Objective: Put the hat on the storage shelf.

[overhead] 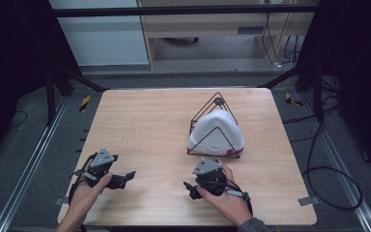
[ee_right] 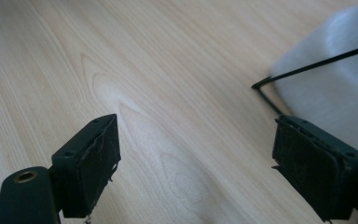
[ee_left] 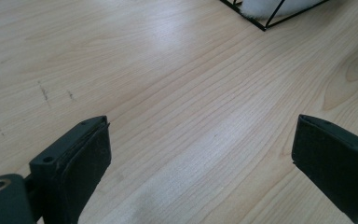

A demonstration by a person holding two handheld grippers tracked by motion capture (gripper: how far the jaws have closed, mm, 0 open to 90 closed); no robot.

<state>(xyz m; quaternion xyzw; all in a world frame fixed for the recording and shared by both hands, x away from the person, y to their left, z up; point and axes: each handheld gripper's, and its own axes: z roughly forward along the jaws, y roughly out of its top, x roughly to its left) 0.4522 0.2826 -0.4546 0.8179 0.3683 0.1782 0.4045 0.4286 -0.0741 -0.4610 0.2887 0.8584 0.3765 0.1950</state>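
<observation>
Both claws, left and right, are gaping wide over bare table; the right is sitting near the rack.

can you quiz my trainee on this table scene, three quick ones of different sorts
1. True or false: the white cap sits inside the black wire stand.
2. Which gripper is nearer the stand? A) left gripper B) right gripper
3. Fill in: both grippers' jaws stand ____ over the wooden table.

Key: 1 true. 2 B: in the right gripper view the stand's corner and the cap lie just beyond one jaw. 3 open, with nothing between them.
</observation>
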